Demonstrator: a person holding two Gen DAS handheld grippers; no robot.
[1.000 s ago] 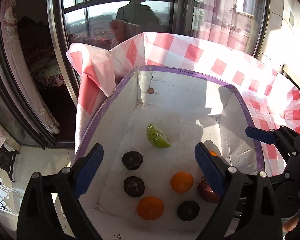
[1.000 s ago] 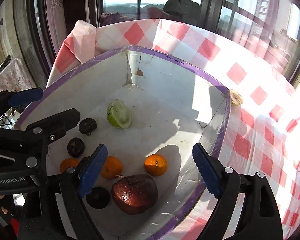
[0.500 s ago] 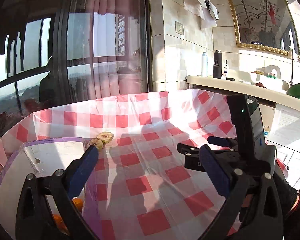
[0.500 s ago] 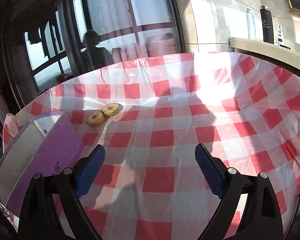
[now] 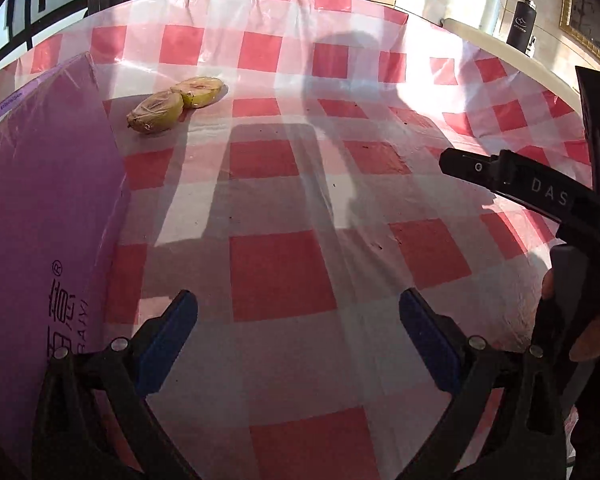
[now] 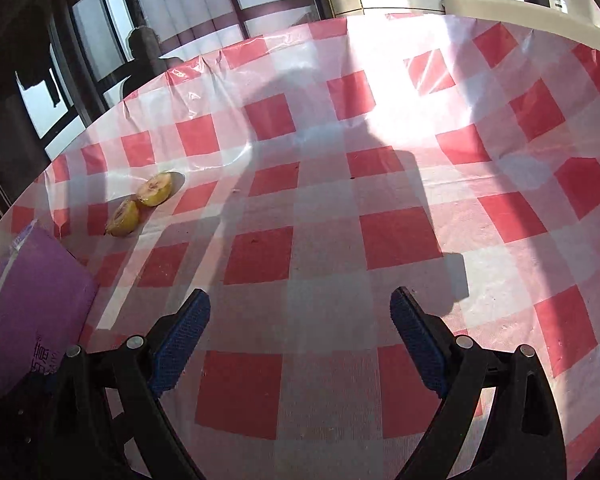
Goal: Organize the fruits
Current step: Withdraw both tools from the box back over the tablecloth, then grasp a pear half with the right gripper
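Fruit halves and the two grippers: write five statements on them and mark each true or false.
1. Two yellow fruit halves lie side by side on the checked cloth. True.
2. The halves lie inside the purple box. False: they lie outside it, on the cloth.
3. The left gripper holds an orange. False: its jaws stand open and empty.
4. The right gripper is open, nothing between its jaws. True.
5. The cloth is blue striped. False: red and white checks.

Red-and-white checked cloth [image 5: 284, 272] covering the table; yellow fruit halves [image 5: 176, 104] lying at ten o'clock beside purple box [image 5: 40, 200].
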